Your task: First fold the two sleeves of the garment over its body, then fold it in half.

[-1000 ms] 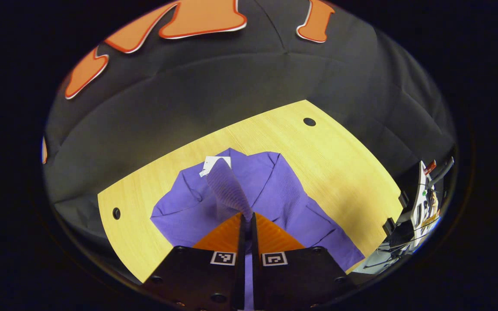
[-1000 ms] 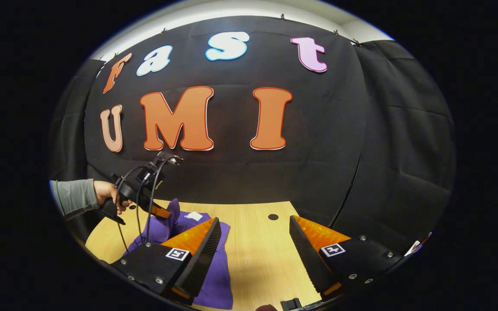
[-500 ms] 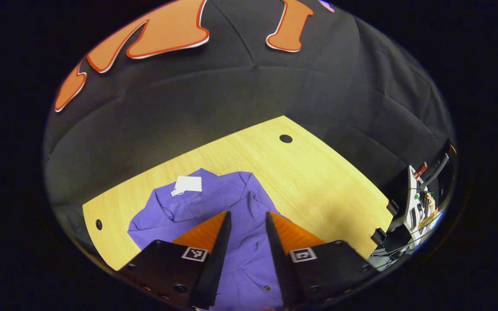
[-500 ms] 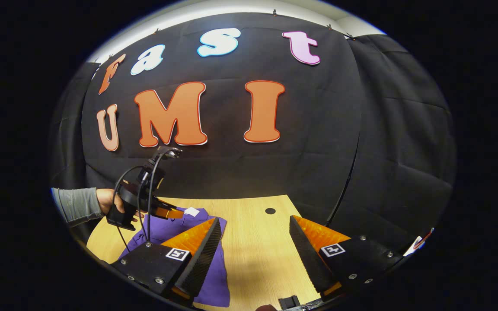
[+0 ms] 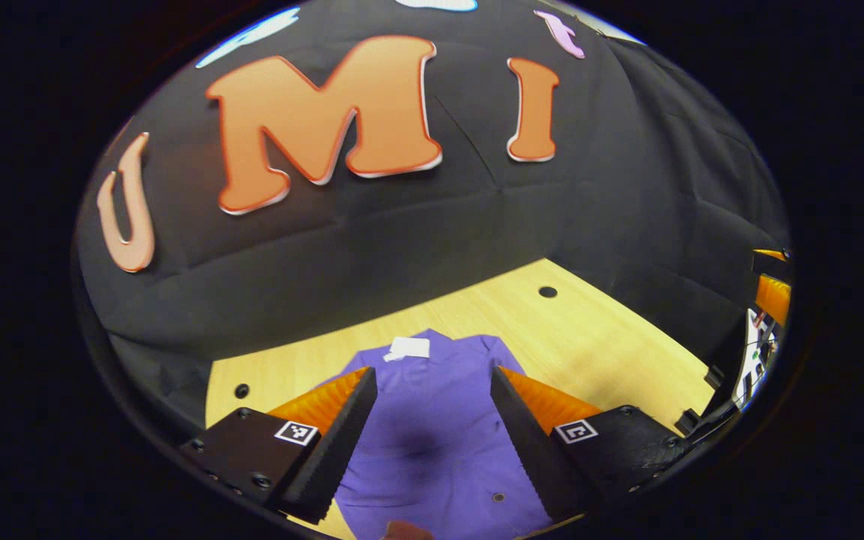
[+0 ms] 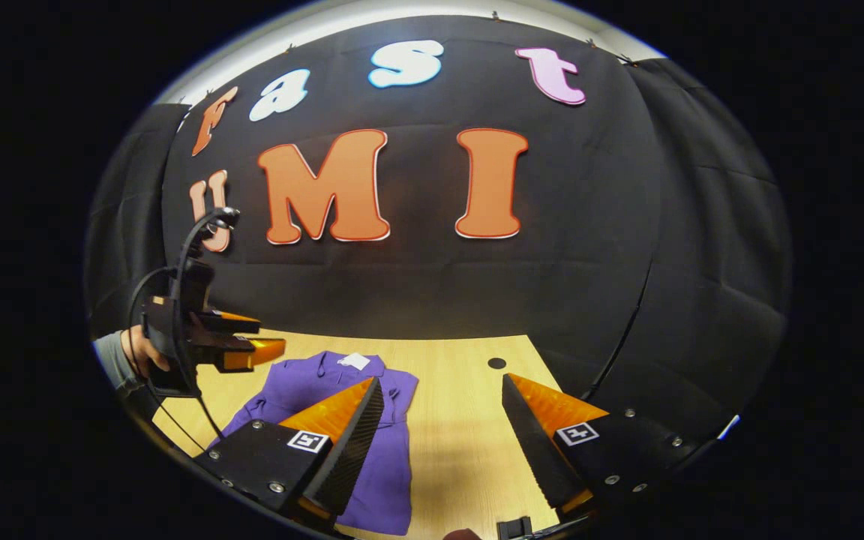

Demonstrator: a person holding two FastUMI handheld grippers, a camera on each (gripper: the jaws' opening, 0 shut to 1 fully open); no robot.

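Note:
A purple garment (image 5: 432, 420) lies flat on the wooden table (image 5: 597, 352), a white tag (image 5: 409, 347) at its collar on the far side. My left gripper (image 5: 432, 409) hovers open above the garment's body with nothing between its fingers. In the right gripper view the same garment (image 6: 312, 386) lies to the left, partly hidden behind one finger. My right gripper (image 6: 443, 405) stands open over bare table to the right of it. The left gripper (image 6: 241, 346) appears there too, raised above the table's left side and held by a hand (image 6: 136, 352).
Round cable holes (image 5: 547, 291) (image 5: 241, 391) mark the tabletop's far corners. The black cloth wall stands close behind the table. Equipment with cables (image 5: 754, 345) sits off the table's right edge. Bare wood lies to the right of the garment (image 6: 462, 420).
My left gripper has let go of the sleeve, opened wide and lifted back and away to the left. The sleeve now lies on the garment's body. The right gripper has barely moved.

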